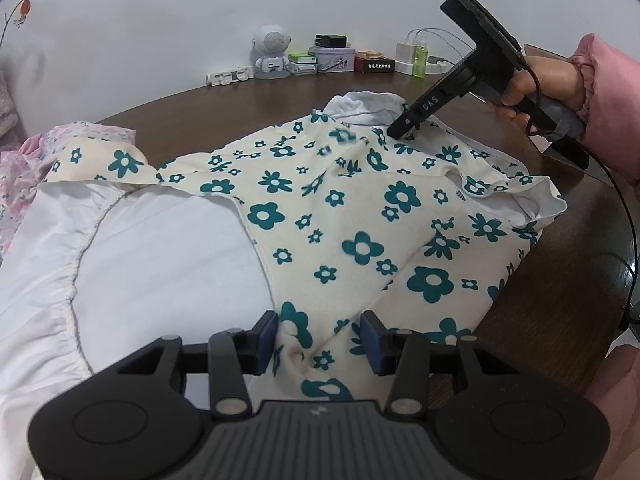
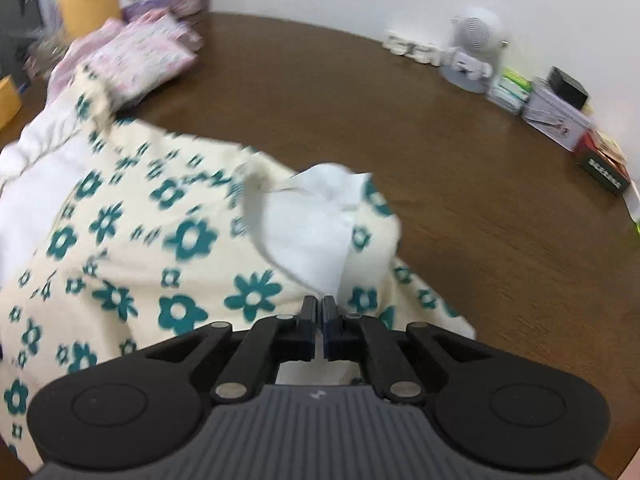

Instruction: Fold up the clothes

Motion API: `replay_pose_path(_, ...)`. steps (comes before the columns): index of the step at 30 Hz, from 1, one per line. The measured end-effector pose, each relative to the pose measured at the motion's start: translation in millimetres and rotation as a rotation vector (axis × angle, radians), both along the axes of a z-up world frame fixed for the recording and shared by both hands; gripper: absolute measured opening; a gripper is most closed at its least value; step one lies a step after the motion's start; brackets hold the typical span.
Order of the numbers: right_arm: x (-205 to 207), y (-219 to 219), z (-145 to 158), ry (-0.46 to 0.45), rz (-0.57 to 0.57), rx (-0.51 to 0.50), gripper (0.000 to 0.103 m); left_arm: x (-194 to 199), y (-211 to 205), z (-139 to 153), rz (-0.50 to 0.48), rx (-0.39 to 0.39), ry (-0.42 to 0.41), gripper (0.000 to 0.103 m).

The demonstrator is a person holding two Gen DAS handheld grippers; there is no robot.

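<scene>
A cream garment with teal flowers (image 1: 360,216) and a white lining (image 1: 160,264) lies spread on the dark wooden table (image 1: 248,108). My left gripper (image 1: 319,340) is open, its blue pads on either side of a bunched fold at the garment's near edge. My right gripper (image 1: 404,130) reaches down onto the garment's far edge in the left wrist view. In the right wrist view the right gripper (image 2: 323,320) is shut on the garment's white lining edge (image 2: 312,232), with the flowered cloth (image 2: 160,248) spread to its left.
A pink patterned cloth pile (image 1: 24,168) lies at the table's left; it also shows in the right wrist view (image 2: 140,48). A white robot figure (image 1: 272,52), boxes, a tin (image 1: 332,59) and a green bottle (image 1: 420,58) line the back edge by the wall.
</scene>
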State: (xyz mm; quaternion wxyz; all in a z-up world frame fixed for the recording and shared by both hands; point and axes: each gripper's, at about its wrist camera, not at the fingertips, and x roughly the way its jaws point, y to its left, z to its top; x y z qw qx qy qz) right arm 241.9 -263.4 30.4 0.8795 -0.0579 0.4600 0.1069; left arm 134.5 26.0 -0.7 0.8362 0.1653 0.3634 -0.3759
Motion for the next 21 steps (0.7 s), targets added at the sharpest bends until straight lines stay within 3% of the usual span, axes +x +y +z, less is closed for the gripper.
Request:
replay_pose_path(2, -11, -3, 5, -0.01, 0.002, 0.017, 0.008, 0, 1, 0, 0.005, -0.002, 0.0, 0.044)
replay_pose_path(4, -26, -7, 14, -0.025, 0.003, 0.066, 0.028, -1, 1, 0, 0.01, -0.001, 0.0, 0.044)
replay_pose_path(5, -34, -9, 18, -0.032, 0.003, 0.091, 0.048, -1, 1, 0, 0.011, -0.001, 0.0, 0.044)
replay_pose_path(6, -42, -10, 22, -0.039, 0.002, 0.107, 0.052, -1, 1, 0, 0.011, -0.001, -0.001, 0.044)
replay_pose_path(14, -96, 0, 1, 0.009, 0.035, 0.079, 0.05, -2, 1, 0, 0.018, 0.0, -0.007, 0.044)
replay_pose_path(17, -100, 17, -5, -0.011, 0.092, -0.01, 0.01, -2, 1, 0, 0.026, -0.003, -0.009, 0.045)
replay_pose_path(18, -102, 22, -6, -0.013, 0.107, -0.039, 0.005, -3, 2, 0, 0.028, -0.005, -0.009, 0.045)
replay_pose_path(21, -106, 18, -3, 0.018, 0.111, -0.11, 0.004, -3, 3, 0, 0.035, -0.008, -0.009, 0.045)
